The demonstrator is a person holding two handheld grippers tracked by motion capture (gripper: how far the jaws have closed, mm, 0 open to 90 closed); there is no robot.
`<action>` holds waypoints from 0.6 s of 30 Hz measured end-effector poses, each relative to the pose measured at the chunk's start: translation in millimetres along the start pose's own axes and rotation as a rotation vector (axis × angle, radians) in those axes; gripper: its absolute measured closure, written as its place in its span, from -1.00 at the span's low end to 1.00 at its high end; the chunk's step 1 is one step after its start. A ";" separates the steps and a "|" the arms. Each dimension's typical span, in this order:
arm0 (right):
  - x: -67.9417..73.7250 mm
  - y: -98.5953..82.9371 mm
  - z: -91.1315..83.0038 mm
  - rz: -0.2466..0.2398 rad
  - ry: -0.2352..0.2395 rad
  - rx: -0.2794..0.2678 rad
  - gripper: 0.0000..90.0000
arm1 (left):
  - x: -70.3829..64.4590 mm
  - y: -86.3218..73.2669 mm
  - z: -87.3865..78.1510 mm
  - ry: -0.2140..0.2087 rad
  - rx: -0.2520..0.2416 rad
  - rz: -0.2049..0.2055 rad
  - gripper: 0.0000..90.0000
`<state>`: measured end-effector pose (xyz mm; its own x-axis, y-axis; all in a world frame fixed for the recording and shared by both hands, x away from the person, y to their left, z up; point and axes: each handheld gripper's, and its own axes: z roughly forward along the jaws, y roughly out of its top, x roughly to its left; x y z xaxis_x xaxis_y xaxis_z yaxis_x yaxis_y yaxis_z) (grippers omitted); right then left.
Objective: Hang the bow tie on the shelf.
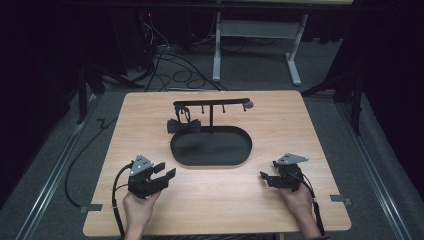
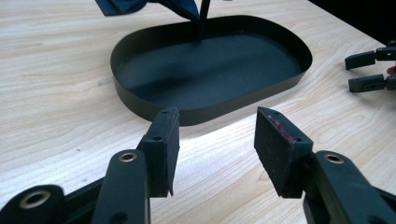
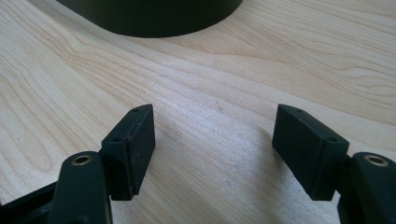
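I count one wooden table (image 1: pixel 300 130). On it stands one black oval tray (image 1: pixel 210 159), the landmark here, with one T-shaped rack (image 1: pixel 211 107) rising from its far rim. One dark bow tie (image 1: pixel 184 126) hangs at the tray's far left. Two grippers: left gripper (image 1: pixel 167 171), right gripper (image 1: pixel 265 178), flanking the tray's near side.

cables (image 1: pixel 175 70) on grey floor (image 1: pixel 260 75)

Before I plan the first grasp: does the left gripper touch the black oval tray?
Apart. In the left gripper view, bare wood lies between the open left gripper and the tray; the high view shows the same gap.
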<state>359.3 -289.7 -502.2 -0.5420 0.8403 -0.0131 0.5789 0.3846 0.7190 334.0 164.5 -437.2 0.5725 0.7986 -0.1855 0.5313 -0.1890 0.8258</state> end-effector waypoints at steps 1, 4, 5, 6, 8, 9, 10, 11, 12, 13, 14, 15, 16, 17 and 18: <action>0.0 0.0 0.0 -0.001 0.000 0.000 -0.30 | 0.4 -0.3 0.8 0.000 0.006 0.002 0.13; 0.0 0.0 0.0 0.000 0.000 0.000 -0.30 | 0.4 -2.0 3.3 0.003 0.015 0.003 0.12; 0.0 0.0 0.0 0.000 0.000 0.000 -0.30 | 0.4 -2.0 3.3 0.003 0.015 0.003 0.12; -0.1 0.0 -0.1 -0.001 0.001 0.001 -0.30 | 0.6 -2.6 3.8 0.003 0.016 0.002 0.12; 0.0 0.0 0.0 0.000 0.000 0.000 -0.30 | 1.2 -4.1 5.1 0.002 0.018 -0.005 0.12; 0.0 0.0 0.0 -0.001 0.000 0.000 -0.30 | 1.2 -5.2 6.8 0.002 0.022 -0.007 0.12; -0.1 0.0 -0.1 -0.001 0.001 0.001 -0.30 | 1.2 -5.2 6.8 0.002 0.022 -0.007 0.12; -0.1 0.0 -0.1 -0.001 0.001 0.001 -0.30 | 0.8 -5.8 7.9 0.001 0.025 -0.007 0.12; -0.1 0.0 -0.1 -0.001 0.001 0.001 -0.30 | 0.1 -6.3 9.0 0.000 0.026 -0.005 0.12; -0.1 0.0 -0.1 -0.001 0.001 0.001 -0.30 | -0.5 -6.7 9.7 -0.001 0.031 -0.002 0.12; 0.0 0.0 0.0 0.000 0.000 0.000 -0.30 | -1.2 -7.2 10.4 -0.002 0.032 0.001 0.12; -0.1 0.0 -0.1 -0.001 0.001 0.001 -0.30 | -1.8 -7.5 10.9 -0.001 0.034 0.003 0.12; -0.1 0.0 0.0 -0.001 0.000 0.000 -0.30 | -2.3 -8.0 11.3 0.000 0.035 0.006 0.12; -0.1 0.0 0.0 -0.001 0.000 0.000 -0.30 | -2.5 -8.6 11.8 0.000 0.036 0.007 0.12; -0.1 0.0 0.0 -0.001 0.000 0.000 -0.30 | -2.4 -9.5 12.5 0.001 0.035 0.005 0.11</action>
<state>359.3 -289.7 -502.2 -0.5424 0.8400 -0.0134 0.5784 0.3849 0.7193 335.3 157.2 -451.3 0.5744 0.7983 -0.1811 0.5502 -0.2127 0.8075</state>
